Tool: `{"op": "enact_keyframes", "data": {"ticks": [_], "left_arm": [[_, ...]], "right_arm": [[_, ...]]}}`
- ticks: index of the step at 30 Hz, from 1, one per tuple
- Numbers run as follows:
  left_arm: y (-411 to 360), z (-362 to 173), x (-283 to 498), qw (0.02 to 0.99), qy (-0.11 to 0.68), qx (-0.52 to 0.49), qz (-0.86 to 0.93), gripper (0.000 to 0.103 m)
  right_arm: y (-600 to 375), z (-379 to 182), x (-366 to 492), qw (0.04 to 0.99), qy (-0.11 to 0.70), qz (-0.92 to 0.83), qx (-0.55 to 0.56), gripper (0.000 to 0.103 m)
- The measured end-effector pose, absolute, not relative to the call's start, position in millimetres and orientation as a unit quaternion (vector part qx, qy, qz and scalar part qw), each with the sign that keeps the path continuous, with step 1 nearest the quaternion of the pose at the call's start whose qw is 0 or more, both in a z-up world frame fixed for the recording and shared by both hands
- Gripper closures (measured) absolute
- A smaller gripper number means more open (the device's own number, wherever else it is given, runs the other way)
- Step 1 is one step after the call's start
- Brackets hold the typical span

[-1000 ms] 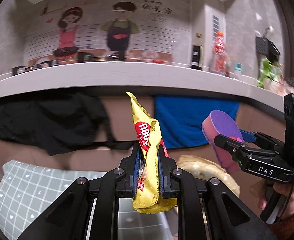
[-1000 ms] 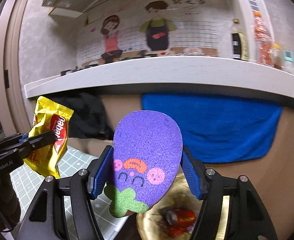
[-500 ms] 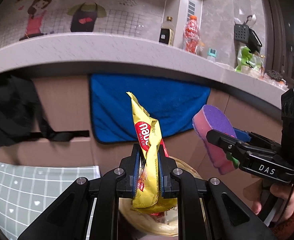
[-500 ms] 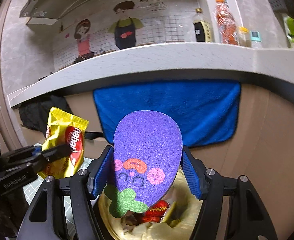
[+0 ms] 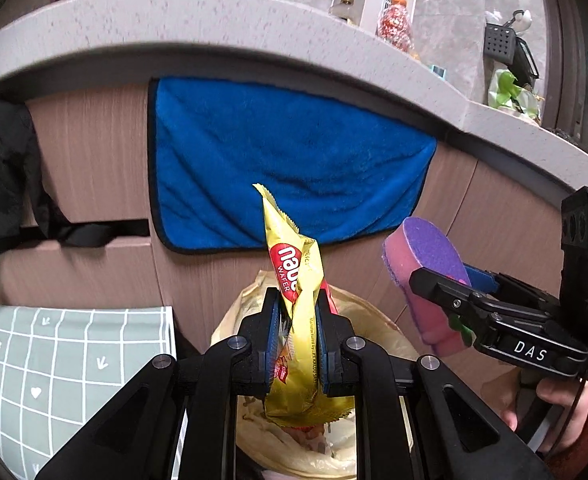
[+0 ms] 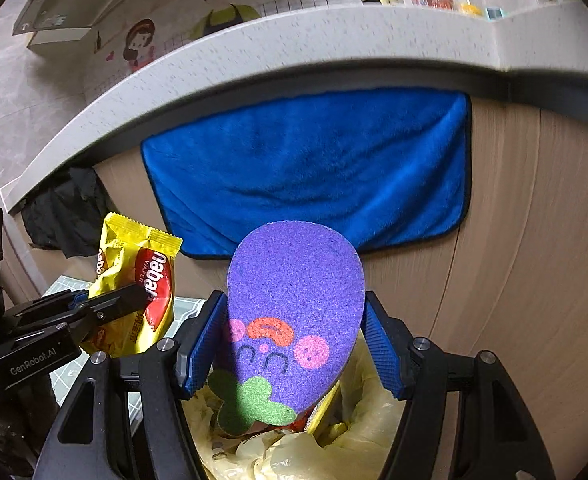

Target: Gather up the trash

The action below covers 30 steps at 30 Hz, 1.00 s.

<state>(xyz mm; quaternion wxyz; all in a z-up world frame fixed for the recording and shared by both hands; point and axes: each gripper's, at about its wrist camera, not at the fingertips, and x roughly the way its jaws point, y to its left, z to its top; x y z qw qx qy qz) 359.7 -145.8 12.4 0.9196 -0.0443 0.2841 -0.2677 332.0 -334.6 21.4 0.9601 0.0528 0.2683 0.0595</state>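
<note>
Holding two pieces of trash above the bin, I judge the pickup part done and the drop not yet made. Nearest to me, my left gripper (image 5: 297, 334) has its jaws drawn narrow on a yellow wafer wrapper (image 5: 296, 312), which stands upright between the pads. My right gripper (image 6: 294, 344) has its jaws spread fairly wide and pressed on the two sides of a purple eggplant-shaped sponge (image 6: 294, 304), face toward the camera. Just beneath both sits the trash bin lined with a yellowish bag (image 6: 368, 408); red and yellow scraps already lie inside, though I cannot count them.

What remains, as I read it, is to let go of the wrapper and the sponge so they fall into the bag; whether more trash waits elsewhere I cannot tell from here.

Count, working outward: two grippers, one wrapper, one sponge, one lined bin, one grey-green grid-patterned mat (image 5: 54, 360) at the left, one blue towel (image 5: 290, 160) hanging on the wooden cabinet front, one black cloth (image 5: 2, 176) hanging further left, and one pale countertop (image 5: 174, 28) above with several bottles on it.
</note>
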Motion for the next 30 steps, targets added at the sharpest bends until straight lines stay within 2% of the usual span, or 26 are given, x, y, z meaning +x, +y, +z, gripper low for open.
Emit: {"op": "enact_keyframes", "data": {"ticks": [5, 6, 8, 13, 17, 22, 30], "left_arm": [[-147.6, -1.9, 378.5, 0.908, 0.304, -0.057, -0.282, 0.085], [-147.0, -4.1, 382.3, 0.904, 0.308, -0.065, -0.29, 0.08], [-144.8, -10.0, 393.1, 0.89, 0.326, -0.085, -0.308, 0.052], [-140.2, -13.4, 399.4, 0.889, 0.334, -0.104, -0.296, 0.032], [-127.5, -9.9, 390.1, 0.901, 0.328, -0.116, -0.26, 0.031], [-113.0, 1.5, 356.9, 0.926, 0.311, -0.079, -0.201, 0.031], [-84.7, 24.2, 257.2, 0.955, 0.263, -0.027, -0.137, 0.031]], "right_arm": [[-336.1, 7.2, 342.5, 0.957, 0.279, 0.058, 0.057, 0.039], [-337.2, 3.5, 345.0, 0.957, 0.28, 0.055, 0.058, 0.039], [-341.3, -3.8, 350.3, 0.955, 0.286, 0.051, 0.064, 0.037], [-355.9, -19.0, 361.5, 0.94, 0.311, 0.068, 0.12, 0.037], [-358.8, -21.7, 362.9, 0.936, 0.317, 0.066, 0.137, 0.037], [-345.8, -12.1, 346.8, 0.948, 0.304, 0.033, 0.09, 0.037], [-314.3, 14.4, 263.9, 0.959, 0.263, 0.069, 0.081, 0.037]]}}
